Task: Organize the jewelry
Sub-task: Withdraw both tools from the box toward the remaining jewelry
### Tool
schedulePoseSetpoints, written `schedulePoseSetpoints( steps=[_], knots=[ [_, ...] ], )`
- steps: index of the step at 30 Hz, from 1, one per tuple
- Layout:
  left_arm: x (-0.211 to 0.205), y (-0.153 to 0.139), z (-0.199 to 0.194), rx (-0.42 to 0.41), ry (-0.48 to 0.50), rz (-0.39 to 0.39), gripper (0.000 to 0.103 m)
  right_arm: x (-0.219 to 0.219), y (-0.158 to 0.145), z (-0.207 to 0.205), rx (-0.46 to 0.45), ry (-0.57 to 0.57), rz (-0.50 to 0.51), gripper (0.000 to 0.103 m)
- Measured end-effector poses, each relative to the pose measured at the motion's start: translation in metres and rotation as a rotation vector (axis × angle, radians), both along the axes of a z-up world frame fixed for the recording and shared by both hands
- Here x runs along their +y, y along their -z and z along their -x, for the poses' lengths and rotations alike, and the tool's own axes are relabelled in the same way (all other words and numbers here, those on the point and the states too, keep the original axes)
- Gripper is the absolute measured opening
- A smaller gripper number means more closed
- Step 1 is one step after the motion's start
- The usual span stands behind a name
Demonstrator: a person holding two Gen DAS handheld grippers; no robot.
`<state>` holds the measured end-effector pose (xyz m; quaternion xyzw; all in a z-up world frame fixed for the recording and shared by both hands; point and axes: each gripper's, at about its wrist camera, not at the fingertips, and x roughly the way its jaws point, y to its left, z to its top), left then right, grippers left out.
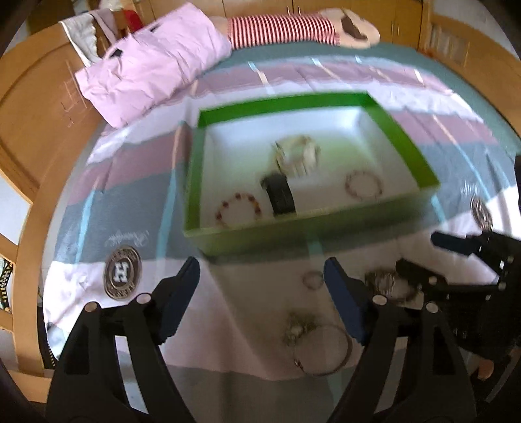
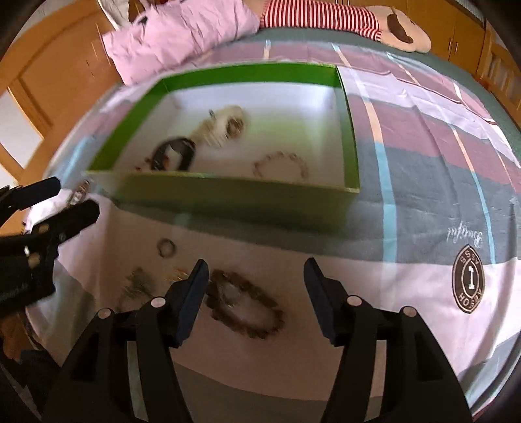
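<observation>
A green box (image 1: 312, 224) (image 2: 241, 198) with a white inside sits on the bed. It holds a red bead bracelet (image 1: 237, 210), a black band (image 1: 280, 195) (image 2: 174, 153), a pale pearl piece (image 1: 298, 153) (image 2: 224, 125) and a pink bead bracelet (image 1: 363, 185) (image 2: 281, 164). In front of the box lie a small ring (image 1: 313, 280) (image 2: 166, 248), a thin bangle with a charm cluster (image 1: 320, 351) and a brown bead bracelet (image 2: 244, 304). My left gripper (image 1: 262, 299) is open and empty above the sheet. My right gripper (image 2: 255, 294) is open and empty over the brown bracelet.
A striped sheet (image 1: 136, 182) with round logo patches (image 1: 122, 272) (image 2: 468, 282) covers the bed. A pink pillow (image 1: 146, 61) and a striped plush toy (image 1: 293, 27) lie behind the box. A wooden bed frame (image 1: 29, 107) runs round the edge.
</observation>
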<state>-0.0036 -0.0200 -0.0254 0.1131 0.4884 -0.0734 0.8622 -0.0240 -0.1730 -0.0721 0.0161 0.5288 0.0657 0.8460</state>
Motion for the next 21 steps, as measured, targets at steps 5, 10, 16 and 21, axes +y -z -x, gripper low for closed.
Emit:
schedulePoseSetpoints(
  steps=[5, 10, 16, 21],
  knots=[
    [-0.005, 0.023, -0.002, 0.068, -0.013, -0.028, 0.080, -0.001, 0.010, 0.001, 0.037, -0.013, 0.032, 0.061],
    [-0.005, 0.026, -0.002, 0.072, -0.023, -0.042, 0.083, 0.000, 0.020, 0.003, 0.060, -0.030, 0.075, 0.061],
    [-0.003, 0.028, -0.006, 0.083, -0.036, -0.045, 0.087, 0.005, 0.035, 0.006, 0.111, -0.053, 0.102, 0.061],
    [0.000, 0.032, -0.007, 0.100, -0.048, -0.057, 0.088, 0.012, 0.033, 0.009, 0.089, -0.085, 0.095, 0.026]
  ],
)
